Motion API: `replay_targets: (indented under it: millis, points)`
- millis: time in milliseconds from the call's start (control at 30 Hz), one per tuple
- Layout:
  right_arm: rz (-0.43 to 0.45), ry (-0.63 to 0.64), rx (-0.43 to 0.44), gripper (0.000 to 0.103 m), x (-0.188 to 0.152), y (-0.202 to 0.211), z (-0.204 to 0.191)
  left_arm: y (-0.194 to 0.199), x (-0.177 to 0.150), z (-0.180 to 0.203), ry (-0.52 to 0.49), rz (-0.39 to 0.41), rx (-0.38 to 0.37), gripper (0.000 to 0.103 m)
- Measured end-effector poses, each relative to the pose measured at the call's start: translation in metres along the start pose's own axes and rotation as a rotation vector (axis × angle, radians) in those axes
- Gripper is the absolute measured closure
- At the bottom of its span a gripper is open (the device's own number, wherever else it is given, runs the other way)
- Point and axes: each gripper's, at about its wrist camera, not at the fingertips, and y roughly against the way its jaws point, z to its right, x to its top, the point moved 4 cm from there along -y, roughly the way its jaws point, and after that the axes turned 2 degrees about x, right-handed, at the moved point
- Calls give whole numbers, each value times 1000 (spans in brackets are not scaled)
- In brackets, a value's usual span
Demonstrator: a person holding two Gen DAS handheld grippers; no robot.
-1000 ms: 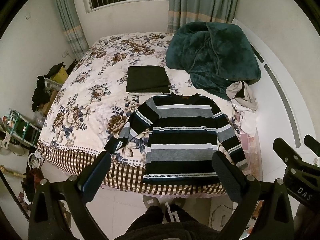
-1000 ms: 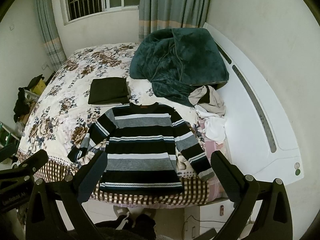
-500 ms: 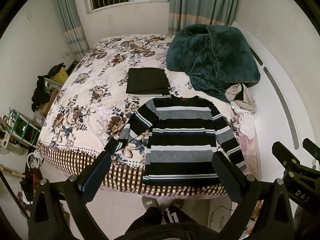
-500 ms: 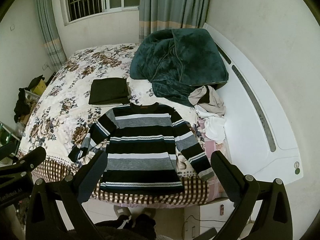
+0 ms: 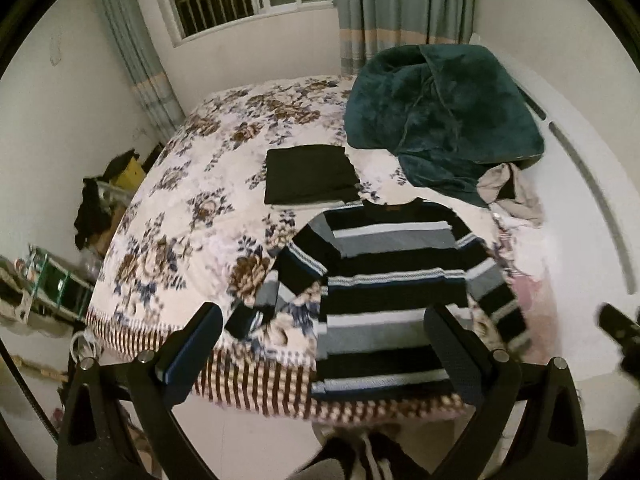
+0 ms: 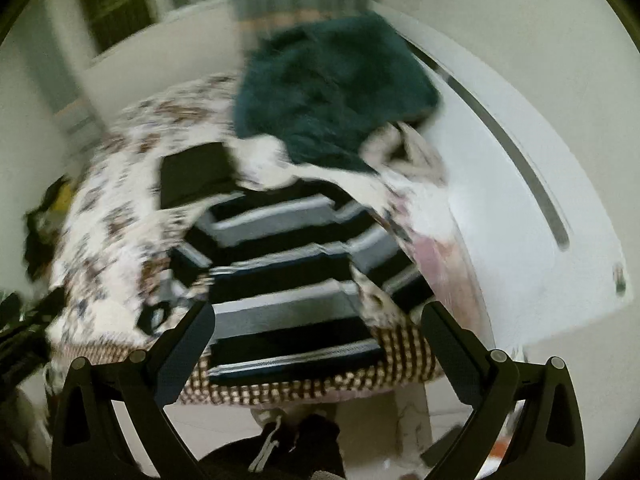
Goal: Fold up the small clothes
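A black, grey and white striped sweater (image 5: 396,288) lies flat on the floral bedspread (image 5: 192,216) with both sleeves spread out, its hem at the near bed edge. It also shows, blurred, in the right wrist view (image 6: 288,276). My left gripper (image 5: 324,354) is open and empty, held in the air before the near bed edge. My right gripper (image 6: 316,344) is open and empty, also short of the bed; part of it shows at the right of the left wrist view (image 5: 620,332).
A folded dark garment (image 5: 308,174) lies beyond the sweater. A heaped teal blanket (image 5: 436,120) and loose pale clothes (image 5: 512,188) lie at the back right by the white headboard (image 5: 580,208). Clutter (image 5: 100,200) stands on the floor left of the bed.
Both grippers have moved forward toward the bed, so the sweater looks larger. The right wrist view is now blurred from fast motion. The sweater has not moved.
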Motion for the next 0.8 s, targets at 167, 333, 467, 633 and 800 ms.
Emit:
replay_targets:
  millis: [167, 333, 467, 633, 800]
  points:
    - [-95, -254, -136, 0, -31, -109, 103, -105, -14, 16, -42, -81, 17, 0]
    - [-224, -512, -239, 0, -90, -248, 216, -223, -41, 52, -83, -224, 98, 0]
    - [-333, -679, -314, 0, -140, -364, 290, -307, -64, 78, -91, -330, 161, 0]
    - [-398, -957, -238, 0, -190, -486, 339, -398, -92, 100, -17, -467, 144, 0]
    - [-321, -1323, -85, 0, -228, -549, 357, -453, -101, 112, -23, -478, 192, 0]
